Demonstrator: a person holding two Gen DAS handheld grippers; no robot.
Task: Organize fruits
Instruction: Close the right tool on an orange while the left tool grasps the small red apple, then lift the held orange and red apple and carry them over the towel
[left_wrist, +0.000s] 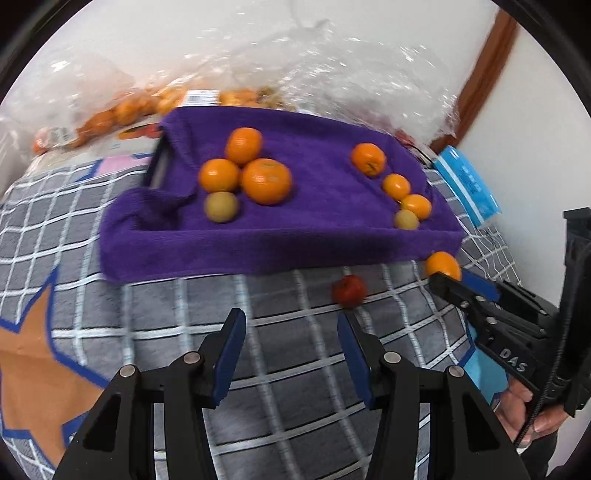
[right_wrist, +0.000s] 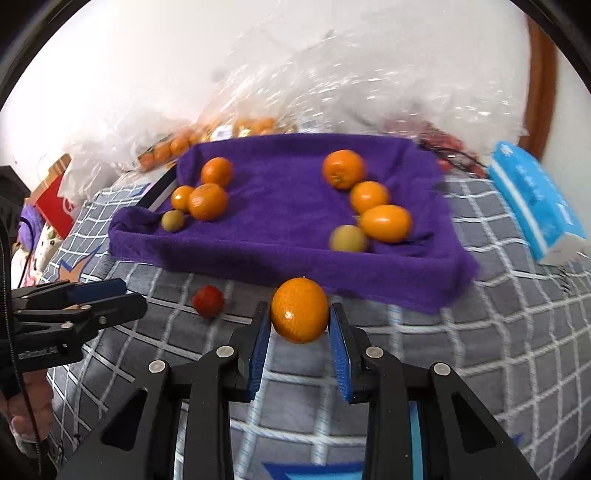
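My right claw (right_wrist: 298, 325) is clamped on an orange (right_wrist: 300, 310), both blue pads pressing its sides, just short of the purple towel-lined tray (right_wrist: 280, 258). I'd say carry it over the near rim with room to spare and set it beside the right-hand cluster (right_wrist: 369, 199), releasing low so it doesn't roll. The checked blanket (right_wrist: 480, 332) underneath looks soft, so anything put down may wander. My left claw (left_wrist: 291, 328) hangs partly open and empty, nothing between its pads. The small red fruit (left_wrist: 349, 290) lies loose ahead of it, close beside my route.
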